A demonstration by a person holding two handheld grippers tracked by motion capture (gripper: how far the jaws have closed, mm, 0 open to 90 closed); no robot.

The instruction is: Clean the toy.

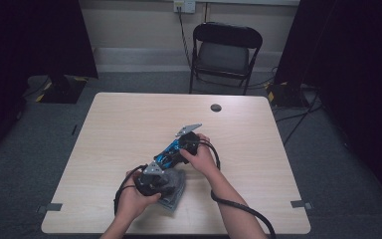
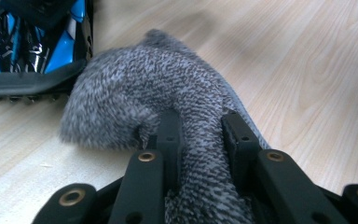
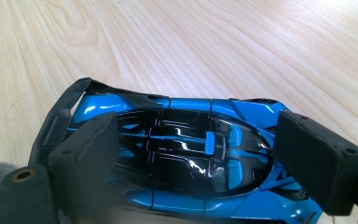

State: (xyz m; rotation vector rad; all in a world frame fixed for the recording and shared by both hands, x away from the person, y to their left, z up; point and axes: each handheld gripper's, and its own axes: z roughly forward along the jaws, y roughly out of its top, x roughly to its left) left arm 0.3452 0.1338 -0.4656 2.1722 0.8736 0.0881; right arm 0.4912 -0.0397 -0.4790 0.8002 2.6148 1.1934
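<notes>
A blue and black toy car [image 1: 165, 158] lies on the table [image 1: 129, 114] just in front of the person. My right gripper [image 1: 173, 152] comes at it from the upper right. In the right gripper view [image 3: 205, 154] a black pad presses on each end of the car [image 3: 186, 154]. A grey speckled cloth [image 1: 175, 193] lies bunched beside the car, toward the table's near edge. My left gripper [image 1: 168, 180] is shut on a fold of the cloth [image 2: 135, 84]; in its own view [image 2: 200, 126] the fabric bulges up between the jaws. The car's edge [image 2: 32, 42] touches the cloth.
A black folding chair [image 1: 224, 50] stands beyond the table's far edge. A round cable hole [image 1: 216, 107] sits near the far middle of the tabletop. Cables run across the floor at the right. Bare wood surrounds the hands on all sides.
</notes>
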